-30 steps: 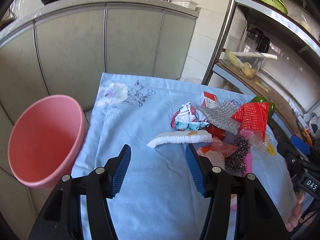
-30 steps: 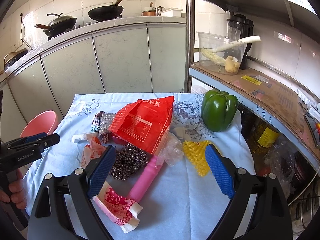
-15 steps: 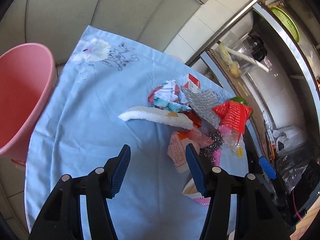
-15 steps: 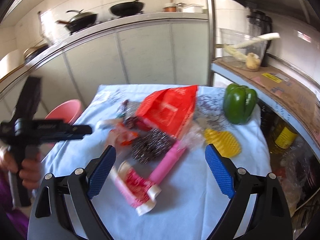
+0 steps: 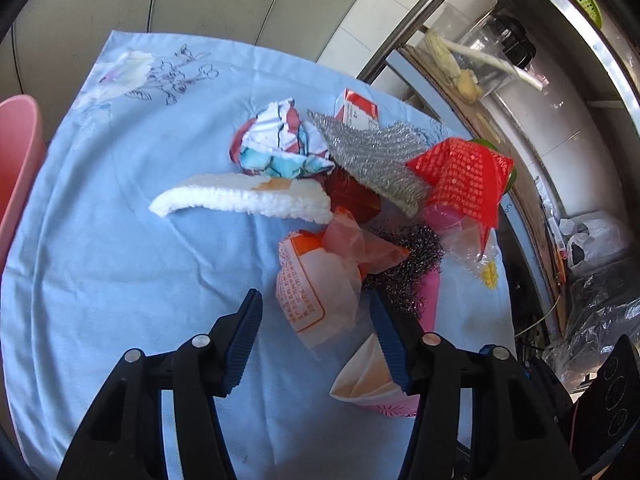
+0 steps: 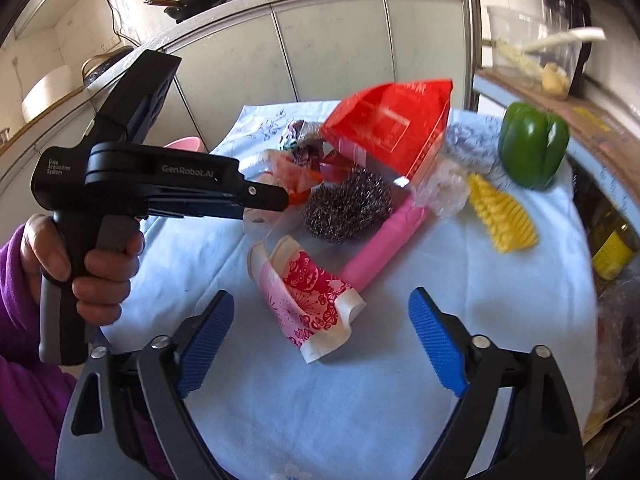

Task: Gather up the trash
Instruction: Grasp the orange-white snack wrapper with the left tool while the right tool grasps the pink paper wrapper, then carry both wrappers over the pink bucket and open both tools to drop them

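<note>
You've dropped both grippers toward the pile — left gripper [image 5: 316,336] closing around the orange wrapper [image 5: 316,292], right gripper [image 6: 320,340] narrowing over the crushed paper cup [image 6: 308,296], nothing gripped yet.

Between the closing jaws of our left tool [image 5: 316,328] lies a crumpled clear wrapper with orange print [image 5: 316,284], the pads not yet pressing it. Just beyond it we see a dark steel-wool ball [image 5: 408,252], a white fleecy strip [image 5: 244,198], a wadded printed paper [image 5: 280,144] and a red bag [image 5: 464,184]. Ahead of our right tool [image 6: 320,334], also closing, a flattened pink paper cup [image 6: 308,292] lies on its side, apart from both pads.
</note>
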`<state>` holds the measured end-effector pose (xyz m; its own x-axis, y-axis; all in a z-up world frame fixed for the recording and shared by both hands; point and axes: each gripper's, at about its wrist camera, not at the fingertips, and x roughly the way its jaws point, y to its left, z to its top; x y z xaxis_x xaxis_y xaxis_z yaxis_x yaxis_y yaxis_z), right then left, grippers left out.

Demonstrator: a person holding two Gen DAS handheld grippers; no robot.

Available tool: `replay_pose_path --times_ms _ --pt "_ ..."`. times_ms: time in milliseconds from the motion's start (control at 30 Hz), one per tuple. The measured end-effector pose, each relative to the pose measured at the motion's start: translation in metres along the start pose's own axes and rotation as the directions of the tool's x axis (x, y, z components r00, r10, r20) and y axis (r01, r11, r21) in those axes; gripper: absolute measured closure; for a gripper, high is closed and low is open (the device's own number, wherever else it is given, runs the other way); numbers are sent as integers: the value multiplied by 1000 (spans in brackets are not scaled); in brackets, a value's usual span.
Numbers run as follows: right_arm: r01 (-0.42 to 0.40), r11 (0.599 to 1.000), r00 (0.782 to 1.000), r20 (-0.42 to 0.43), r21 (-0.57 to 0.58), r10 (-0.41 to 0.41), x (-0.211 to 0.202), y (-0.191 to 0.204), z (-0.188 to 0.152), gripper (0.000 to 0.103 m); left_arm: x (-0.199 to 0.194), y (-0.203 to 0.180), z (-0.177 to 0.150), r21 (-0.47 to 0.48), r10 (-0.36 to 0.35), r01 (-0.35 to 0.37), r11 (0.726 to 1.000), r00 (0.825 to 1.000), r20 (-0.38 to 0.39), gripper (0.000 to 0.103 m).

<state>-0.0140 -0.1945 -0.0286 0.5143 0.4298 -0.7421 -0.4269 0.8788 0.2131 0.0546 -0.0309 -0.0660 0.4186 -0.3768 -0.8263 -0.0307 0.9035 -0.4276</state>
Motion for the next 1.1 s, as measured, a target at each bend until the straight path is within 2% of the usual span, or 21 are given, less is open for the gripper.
replay_pose_path --times_ms 33,133,233,267,400,700,867,1100 --pt "-5 1000 1000 -6 5 5 2 -1 0 19 2 0 -1 4 0 0 1000 1000 -3 61" --pt "-17 1000 1000 -22 16 17 11 -2 0 27 1 -3 -3 24 -12 12 1000 1000 8 70" --pt "-28 999 999 -45 36 30 19 -3 -2 38 -4 -4 -7 52 -16 15 999 999 29 73" --pt "-29 999 998 -55 42 31 21 -3 -3 45 -7 -3 -9 58 -19 17 998 999 34 74" --pt "-35 998 997 -69 51 38 23 1 -5 48 -20 1 -17 75 -42 38 996 998 49 76" --pt "-29 999 998 -65 -16 28 14 31 3 50 -64 19 -31 118 -44 27 993 989 141 76" --pt "-56 996 998 -34 -71 54 9 54 23 50 -99 36 -34 128 -16 -15 992 972 233 76" --pt "-131 981 991 -1 -145 132 23 97 66 50 -153 86 -27 33 76 -95 995 928 365 76"
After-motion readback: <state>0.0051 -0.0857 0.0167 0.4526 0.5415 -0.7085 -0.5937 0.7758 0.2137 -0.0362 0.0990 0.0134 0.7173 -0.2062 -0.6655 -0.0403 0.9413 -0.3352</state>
